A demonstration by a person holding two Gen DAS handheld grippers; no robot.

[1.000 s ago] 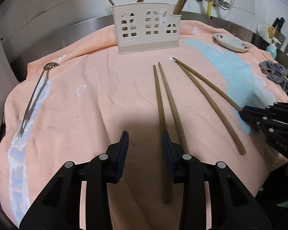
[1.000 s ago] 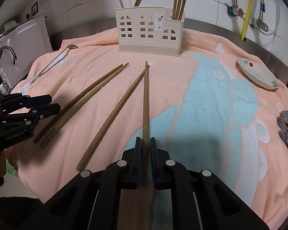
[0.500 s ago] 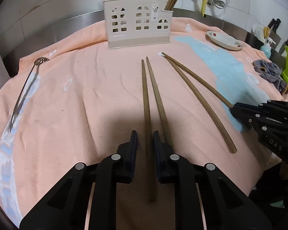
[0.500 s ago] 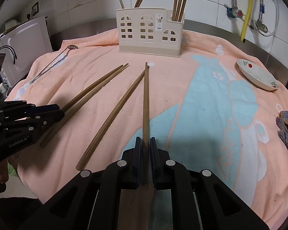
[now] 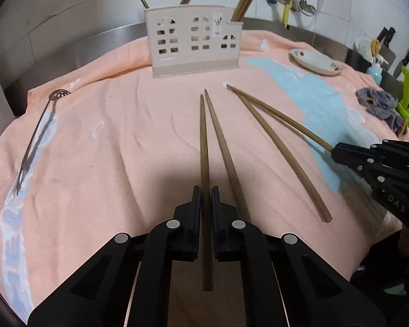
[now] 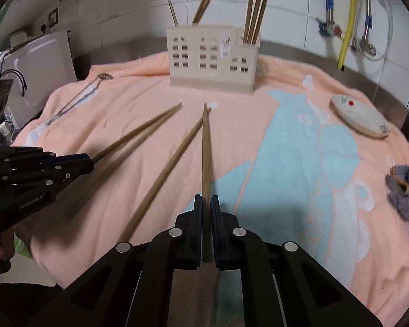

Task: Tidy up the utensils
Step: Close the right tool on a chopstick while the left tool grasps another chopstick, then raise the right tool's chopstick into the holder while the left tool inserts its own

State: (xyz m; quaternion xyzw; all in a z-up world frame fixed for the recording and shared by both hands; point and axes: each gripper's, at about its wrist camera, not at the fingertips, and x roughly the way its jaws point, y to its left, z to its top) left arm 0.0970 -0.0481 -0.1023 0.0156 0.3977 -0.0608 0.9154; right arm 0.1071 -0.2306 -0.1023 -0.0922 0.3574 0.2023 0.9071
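Left gripper jaws clamped on chopstick, right gripper jaws clamped on another, both low over towel. Risk: long sticks pivot, miss holder slots, knock it.

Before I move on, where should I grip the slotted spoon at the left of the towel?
Grip the slotted spoon by its slim handle, near the end closest to you, from above with jaws across it. It lies flat on the towel, round head pointing away, so the handle likely fits the jaws.
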